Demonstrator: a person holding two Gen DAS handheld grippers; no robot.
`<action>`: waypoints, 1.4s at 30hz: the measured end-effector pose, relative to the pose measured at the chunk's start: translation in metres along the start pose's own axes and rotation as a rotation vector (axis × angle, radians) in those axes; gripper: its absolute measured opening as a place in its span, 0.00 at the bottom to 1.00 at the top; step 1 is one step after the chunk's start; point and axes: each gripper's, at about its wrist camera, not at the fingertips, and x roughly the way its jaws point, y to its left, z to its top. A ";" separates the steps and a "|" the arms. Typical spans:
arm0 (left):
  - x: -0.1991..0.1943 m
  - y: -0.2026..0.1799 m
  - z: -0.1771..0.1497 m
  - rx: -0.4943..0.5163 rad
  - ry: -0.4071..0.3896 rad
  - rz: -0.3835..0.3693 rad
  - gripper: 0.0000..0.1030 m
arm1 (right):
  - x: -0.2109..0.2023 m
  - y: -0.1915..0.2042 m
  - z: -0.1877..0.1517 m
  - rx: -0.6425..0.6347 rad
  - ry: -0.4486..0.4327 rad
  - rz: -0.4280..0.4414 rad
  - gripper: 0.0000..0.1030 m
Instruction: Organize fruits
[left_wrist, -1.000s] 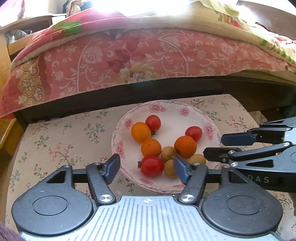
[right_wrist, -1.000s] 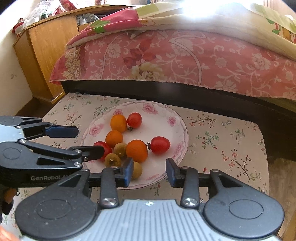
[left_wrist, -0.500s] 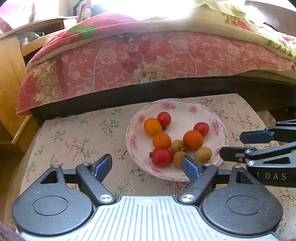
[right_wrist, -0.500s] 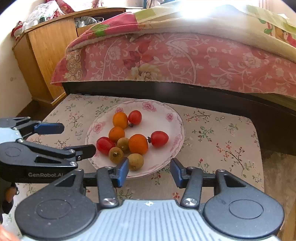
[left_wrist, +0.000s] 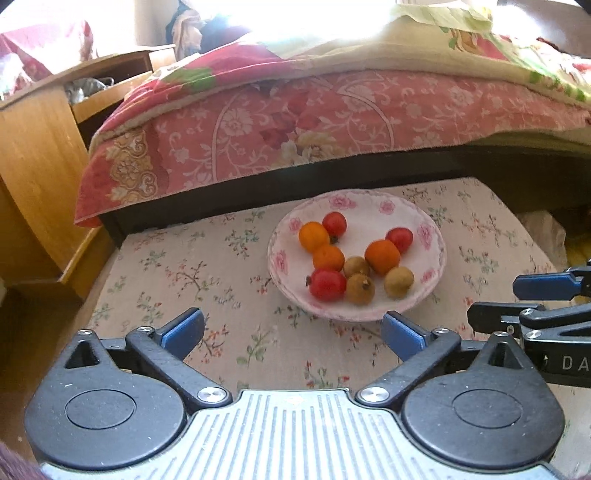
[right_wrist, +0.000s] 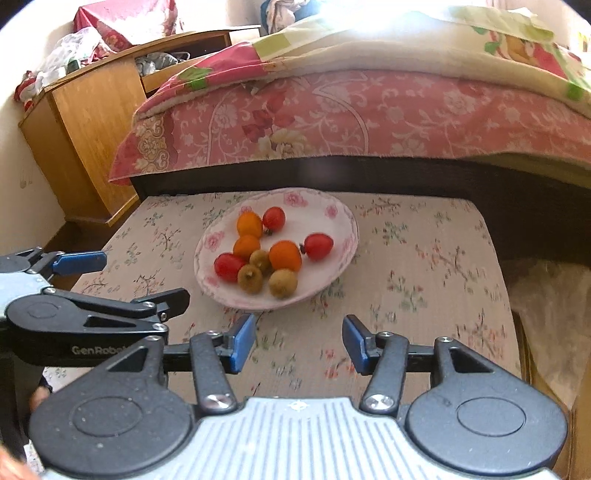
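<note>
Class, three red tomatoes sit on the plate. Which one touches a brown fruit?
The front-left red tomato, nearest the gripper. It presses against a brown fruit; the other two lie farther back, beside oranges only.

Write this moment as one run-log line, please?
left claw: open, empty, jaws just opened | right claw: open, empty, jaws just opened | plate: on floral cloth, holds nine fruits | claws: short of plate

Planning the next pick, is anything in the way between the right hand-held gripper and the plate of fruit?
Nothing visible. The right hand-held gripper is open and empty over bare floral cloth, with the plate just ahead. The left hand-held gripper sits off to the side, clear of that path.
</note>
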 end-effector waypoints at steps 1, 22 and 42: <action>-0.003 -0.003 -0.002 0.013 -0.001 0.009 1.00 | -0.003 0.001 -0.002 0.007 -0.001 0.000 0.53; -0.048 0.001 -0.033 -0.061 0.026 -0.010 1.00 | -0.048 0.021 -0.039 0.067 -0.006 0.003 0.53; -0.067 0.002 -0.053 -0.100 0.053 -0.038 1.00 | -0.072 0.034 -0.058 0.056 0.004 -0.017 0.53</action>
